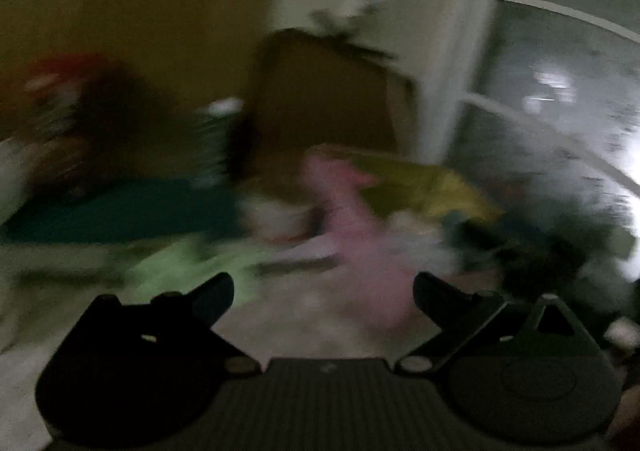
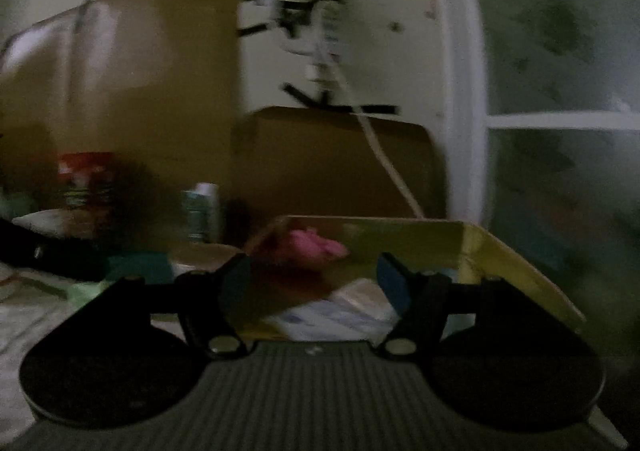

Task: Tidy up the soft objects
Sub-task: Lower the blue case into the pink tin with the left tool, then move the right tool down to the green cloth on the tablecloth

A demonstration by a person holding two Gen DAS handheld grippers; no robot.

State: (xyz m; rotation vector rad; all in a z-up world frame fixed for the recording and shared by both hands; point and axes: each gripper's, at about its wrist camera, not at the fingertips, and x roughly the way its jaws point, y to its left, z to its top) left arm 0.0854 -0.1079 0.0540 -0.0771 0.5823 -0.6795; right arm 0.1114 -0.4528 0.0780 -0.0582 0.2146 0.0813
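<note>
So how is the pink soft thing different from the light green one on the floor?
The pink soft thing is pink and lies straight ahead of the left gripper, next to the yellow box. The light green one is pale green and lies further left, near the teal cloth. The pink one looks bigger in this view. Both are blurry, lie loose on the floor and are not held.
</note>
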